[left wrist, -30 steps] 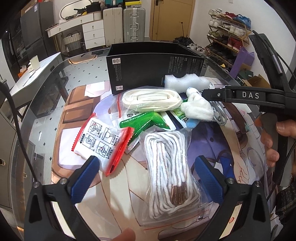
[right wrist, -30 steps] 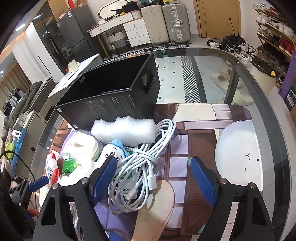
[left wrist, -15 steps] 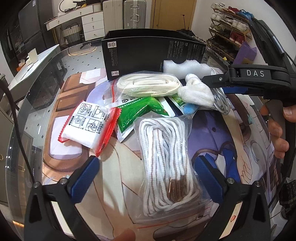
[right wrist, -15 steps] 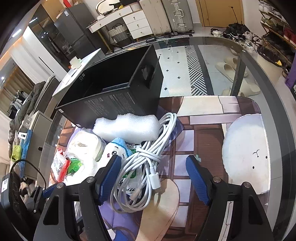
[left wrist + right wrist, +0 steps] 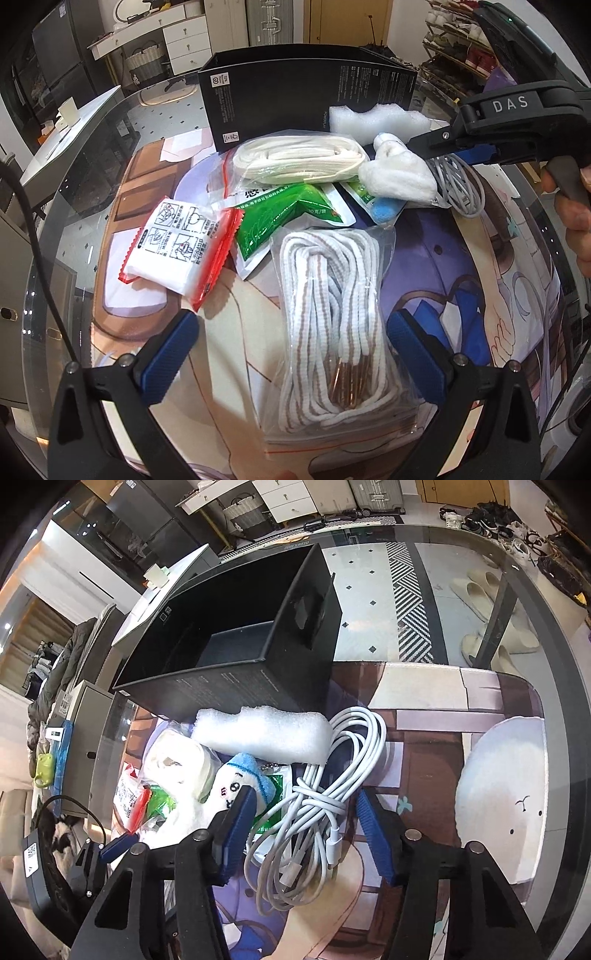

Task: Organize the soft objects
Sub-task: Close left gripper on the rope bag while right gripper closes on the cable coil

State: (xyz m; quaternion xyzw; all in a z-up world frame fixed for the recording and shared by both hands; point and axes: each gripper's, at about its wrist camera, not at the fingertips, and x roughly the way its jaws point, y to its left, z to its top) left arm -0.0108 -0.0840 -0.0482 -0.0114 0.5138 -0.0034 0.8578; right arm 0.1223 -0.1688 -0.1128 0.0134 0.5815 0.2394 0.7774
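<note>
A pile of soft items lies on a printed mat before an open black box [image 5: 306,96] [image 5: 236,650]. My left gripper [image 5: 291,354] is open, its blue pads on either side of a clear bag of white-and-brown laces [image 5: 332,317]. My right gripper [image 5: 306,830] is open around a coiled white cable [image 5: 325,797], its left pad against a white-and-blue plush [image 5: 240,779]. In the left wrist view the right gripper [image 5: 480,147] reaches in over the cable [image 5: 458,184] and plush [image 5: 395,173]. A white foam block [image 5: 262,734] lies against the box.
Also in the pile: a bag of cream laces [image 5: 299,158], a green packet [image 5: 280,218], a red-edged white packet [image 5: 177,243]. The mat lies on a glass table [image 5: 443,576] with its curved edge close at the left [image 5: 55,236]. A white round shape is printed on the mat at the right [image 5: 502,805].
My right gripper has moved forward and down so its jaws now straddle the cable. My left gripper has moved in a little over the bag of laces.
</note>
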